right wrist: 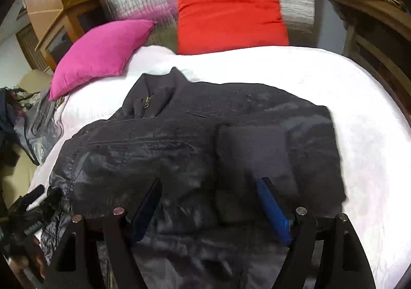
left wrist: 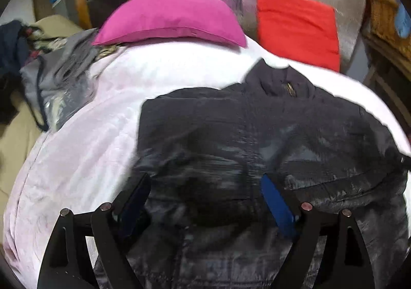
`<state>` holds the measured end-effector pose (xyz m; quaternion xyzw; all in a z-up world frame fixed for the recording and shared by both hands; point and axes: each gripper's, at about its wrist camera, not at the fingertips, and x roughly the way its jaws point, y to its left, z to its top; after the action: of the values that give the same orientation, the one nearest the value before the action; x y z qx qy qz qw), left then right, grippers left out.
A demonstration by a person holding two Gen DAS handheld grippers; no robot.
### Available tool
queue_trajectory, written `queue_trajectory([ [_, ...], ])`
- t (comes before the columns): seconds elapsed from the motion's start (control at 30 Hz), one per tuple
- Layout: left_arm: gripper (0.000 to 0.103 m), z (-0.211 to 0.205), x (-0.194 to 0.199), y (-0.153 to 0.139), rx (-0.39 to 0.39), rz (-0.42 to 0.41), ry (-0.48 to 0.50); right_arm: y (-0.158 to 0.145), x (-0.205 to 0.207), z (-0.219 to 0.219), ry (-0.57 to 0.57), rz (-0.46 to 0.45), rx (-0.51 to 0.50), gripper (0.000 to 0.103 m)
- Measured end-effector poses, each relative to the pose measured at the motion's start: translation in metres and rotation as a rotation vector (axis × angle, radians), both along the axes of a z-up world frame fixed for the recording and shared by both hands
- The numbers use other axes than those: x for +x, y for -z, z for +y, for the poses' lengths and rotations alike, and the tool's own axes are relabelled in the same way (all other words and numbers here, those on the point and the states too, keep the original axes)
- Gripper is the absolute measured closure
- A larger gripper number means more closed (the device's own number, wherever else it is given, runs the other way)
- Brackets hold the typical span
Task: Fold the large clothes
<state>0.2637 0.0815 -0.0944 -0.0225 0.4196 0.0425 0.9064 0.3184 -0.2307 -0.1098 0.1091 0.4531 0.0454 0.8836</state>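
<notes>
The jacket (left wrist: 257,134) lies on the bed (left wrist: 90,134) under both my grippers (left wrist: 205,204) (right wrist: 209,208), jaws spread, grasping nothing.

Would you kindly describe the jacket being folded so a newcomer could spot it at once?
On the white bed, in front of the pink cushion and red cushion, lies a dark jacket. Unlike the grey clothes heaped at the bed's left edge, it is spread out, with a brass zip pull.
</notes>
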Motion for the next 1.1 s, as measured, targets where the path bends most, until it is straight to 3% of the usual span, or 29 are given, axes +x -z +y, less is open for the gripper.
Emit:
queue_trajectory([
  [0.07,0.015,0.003,0.002,0.004,-0.033,0.036,-0.006,0.011,0.008,-0.003,-0.006,0.046,0.019,0.022],
  [0.13,0.015,-0.004,0.009,0.014,0.008,0.079,0.018,0.024,0.016,-0.005,0.000,0.097,-0.004,0.022],
  [0.2,0.015,-0.013,0.019,0.034,0.075,0.173,0.039,0.019,0.015,0.003,-0.020,0.082,-0.060,0.022],
  [0.23,0.015,-0.015,0.020,0.038,0.089,0.174,0.045,0.013,0.012,0.006,-0.029,0.070,-0.069,0.022],
  [0.37,0.015,-0.013,0.011,0.026,0.066,0.108,0.029,-0.007,0.003,0.005,-0.032,-0.001,-0.038,0.022],
  [0.5,0.015,-0.010,0.010,0.015,0.023,0.036,0.005,0.003,0.018,0.007,-0.043,0.009,-0.042,0.022],
  [0.6,0.015,-0.017,0.027,0.032,0.052,0.091,0.024,0.030,0.033,0.001,-0.024,0.064,-0.039,0.022],
  [0.73,0.009,-0.017,0.032,0.035,0.073,0.079,0.023,0.025,0.030,0.002,-0.025,0.039,-0.048,0.022],
  [0.87,0.009,-0.010,0.022,0.019,-0.004,0.025,0.016,0.005,0.028,0.003,-0.012,-0.029,0.005,0.021],
  [0.93,0.009,-0.010,0.013,0.012,-0.037,0.000,0.022,0.011,0.038,0.007,-0.019,0.001,-0.013,0.020],
  [1.0,0.009,-0.013,0.004,0.004,-0.062,-0.019,0.029,0.035,0.051,0.009,-0.013,0.087,-0.055,0.019],
  [1.1,0.009,-0.015,-0.011,-0.010,-0.082,-0.048,0.041,0.025,0.039,0.011,0.018,0.033,-0.052,0.019],
])
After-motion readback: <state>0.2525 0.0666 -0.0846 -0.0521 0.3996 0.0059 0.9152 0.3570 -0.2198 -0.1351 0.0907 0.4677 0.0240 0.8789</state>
